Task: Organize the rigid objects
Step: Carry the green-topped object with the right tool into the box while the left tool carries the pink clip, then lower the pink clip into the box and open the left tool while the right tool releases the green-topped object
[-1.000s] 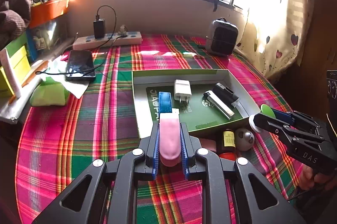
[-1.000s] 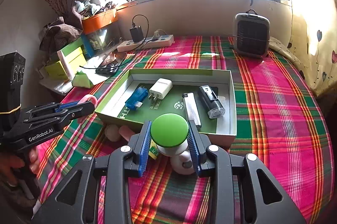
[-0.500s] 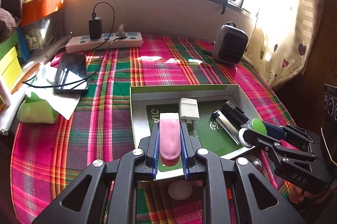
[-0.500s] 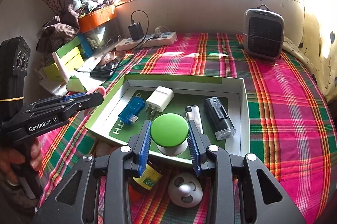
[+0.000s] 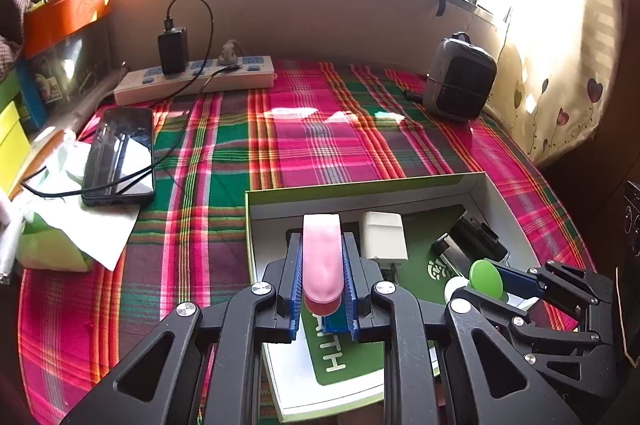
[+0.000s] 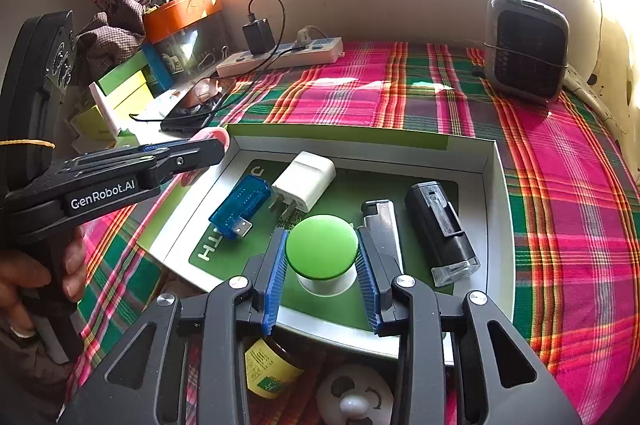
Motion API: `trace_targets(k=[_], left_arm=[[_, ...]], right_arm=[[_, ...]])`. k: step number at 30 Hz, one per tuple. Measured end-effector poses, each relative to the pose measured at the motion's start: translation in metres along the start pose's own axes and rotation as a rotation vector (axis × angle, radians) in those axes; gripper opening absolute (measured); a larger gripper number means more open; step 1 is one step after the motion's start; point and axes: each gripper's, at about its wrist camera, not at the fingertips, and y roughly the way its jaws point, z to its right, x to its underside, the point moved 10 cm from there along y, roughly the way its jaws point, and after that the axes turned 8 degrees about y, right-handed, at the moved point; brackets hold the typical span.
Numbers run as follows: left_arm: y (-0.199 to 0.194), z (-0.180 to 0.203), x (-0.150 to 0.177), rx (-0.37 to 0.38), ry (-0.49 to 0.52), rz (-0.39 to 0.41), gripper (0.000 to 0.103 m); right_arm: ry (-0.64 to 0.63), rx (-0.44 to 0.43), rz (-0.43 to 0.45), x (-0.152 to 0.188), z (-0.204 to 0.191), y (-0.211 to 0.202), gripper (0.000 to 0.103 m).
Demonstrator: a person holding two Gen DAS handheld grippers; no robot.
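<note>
From the left wrist camera, the left gripper (image 5: 322, 279) has its blue pads squeezed tight on a pink object (image 5: 321, 259), which pokes forward over the near left part of a shallow box tray (image 5: 360, 187). The tray sits on a bright plaid cloth (image 5: 304, 141) of pink, green and red. In the tray a white charger plug (image 5: 383, 236) lies just right of the pink object. At 4 o'clock the right gripper (image 5: 478, 283) holds a green-topped knob (image 5: 485, 279). A black phone (image 5: 119, 156) lies at 9 o'clock, a power strip (image 5: 195, 79) at 11 o'clock, and a small grey heater (image 5: 459, 77) at 2 o'clock under a sunny window. From the right wrist camera, the right gripper (image 6: 322, 267) is closed around the green-topped knob (image 6: 321, 248), held low over the tray (image 6: 494, 225). In the tray, from 10 o'clock to 3 o'clock of the knob, lie a blue USB stick (image 6: 238, 201), the white charger plug (image 6: 305, 180), a silver lighter (image 6: 382, 227) and a black lighter (image 6: 440, 227). The left gripper (image 6: 208, 151) comes in at 9 o'clock, held by a hand (image 6: 44, 277). A small brown bottle (image 6: 270, 369) and a round white toy (image 6: 354, 397) sit on the cloth at 6 o'clock, just outside the tray.
</note>
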Motion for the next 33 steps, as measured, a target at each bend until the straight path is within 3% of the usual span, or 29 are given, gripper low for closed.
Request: trace_targets(k=[33], left_arm=[[0.048,-0.002,0.003,-0.011,0.006,-0.088,0.017]], right_arm=[[-0.037,0.022,-0.025,0.002,0.001,0.022,0.035]])
